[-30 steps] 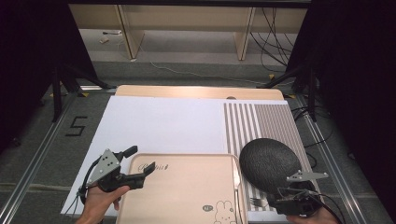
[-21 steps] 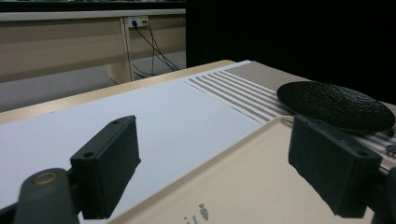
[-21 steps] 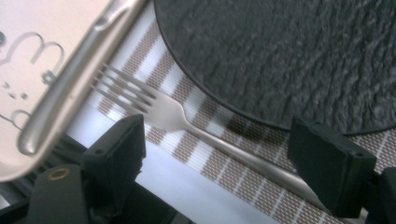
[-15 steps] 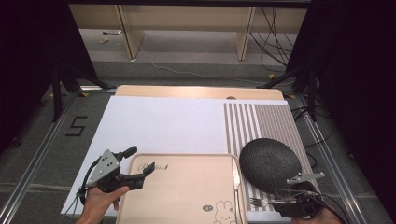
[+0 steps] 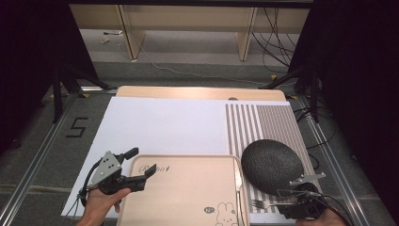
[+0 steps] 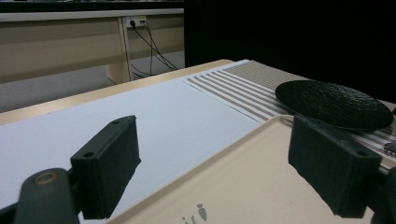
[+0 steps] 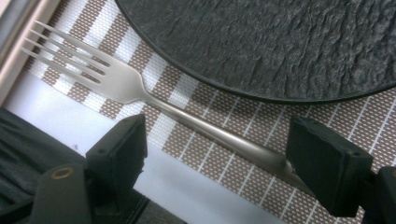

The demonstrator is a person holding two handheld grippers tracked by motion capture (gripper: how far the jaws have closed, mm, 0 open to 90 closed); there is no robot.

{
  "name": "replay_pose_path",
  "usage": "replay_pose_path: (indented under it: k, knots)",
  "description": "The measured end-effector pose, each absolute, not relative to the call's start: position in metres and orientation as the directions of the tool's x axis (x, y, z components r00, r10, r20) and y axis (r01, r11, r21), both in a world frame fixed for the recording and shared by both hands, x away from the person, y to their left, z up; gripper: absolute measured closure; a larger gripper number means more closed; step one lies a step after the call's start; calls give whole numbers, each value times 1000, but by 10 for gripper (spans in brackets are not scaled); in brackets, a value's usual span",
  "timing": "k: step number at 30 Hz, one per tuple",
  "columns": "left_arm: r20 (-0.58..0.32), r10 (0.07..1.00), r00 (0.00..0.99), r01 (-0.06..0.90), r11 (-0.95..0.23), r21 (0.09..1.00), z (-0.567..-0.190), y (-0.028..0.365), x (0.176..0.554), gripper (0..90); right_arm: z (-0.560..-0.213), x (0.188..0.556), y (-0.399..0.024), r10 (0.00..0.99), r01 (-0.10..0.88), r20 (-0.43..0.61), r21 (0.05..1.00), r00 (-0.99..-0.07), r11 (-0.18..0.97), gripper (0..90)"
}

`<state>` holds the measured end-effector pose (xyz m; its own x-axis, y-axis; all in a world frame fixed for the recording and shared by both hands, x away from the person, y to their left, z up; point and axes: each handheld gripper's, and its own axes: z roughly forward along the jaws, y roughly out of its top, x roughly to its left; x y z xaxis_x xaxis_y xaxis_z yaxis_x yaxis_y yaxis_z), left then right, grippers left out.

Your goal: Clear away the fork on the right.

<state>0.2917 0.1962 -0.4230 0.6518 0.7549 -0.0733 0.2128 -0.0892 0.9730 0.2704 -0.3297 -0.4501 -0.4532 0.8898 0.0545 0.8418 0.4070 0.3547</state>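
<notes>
Nearest the bottom edge of the high view: right gripper [image 5: 286,203], held in a hand, low over the near right corner of the table, jaws spread wide and empty. Between those jaws in the right gripper view, a silver fork [image 7: 154,100] lying flat on the brown-and-white striped placemat [image 7: 224,158], handle running toward the right jaw and passing just beside or under it, tines aimed away toward the tray's edge. No clamping seen; contact between that jaw and the handle not clear. In the high view, the fork [image 5: 261,204] just right of the tray's right rim and just in front of the black plate.

At the near left, left gripper [image 5: 139,169], held in a hand [image 5: 101,205], jaws likewise parted and holding nothing, straddling the near left corner of the beige tray [image 5: 188,193]: 1 jaw over the white sheet, 1 over the tray's inside. Tray printed with a small rabbit [image 5: 221,209] near its front and dark lettering near its far left corner.

Farther back on the right, a black textured plate [image 5: 272,165] resting on the striped placemat [image 5: 263,123], close beside the tray's right rim. Beyond, the white sheet [image 5: 164,125] covering the left and middle of the wooden table [image 5: 197,92].
</notes>
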Motion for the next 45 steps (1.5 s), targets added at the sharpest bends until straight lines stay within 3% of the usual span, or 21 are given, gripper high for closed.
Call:
replay_pose_path:
  k: [10,23,45]
  knots:
    - [-72,751,656,213,-92,973,-424,195,292,160,-458,277,-325,865,828,53,326,-498,457,246]
    - [-72,751,656,214,-94,972,-424,195,292,160,-455,272,-319,833,797,-33,270,-553,540,473]
    - [-67,749,660,215,-102,971,-425,193,293,161,-452,271,-307,746,722,-63,213,-663,659,726]
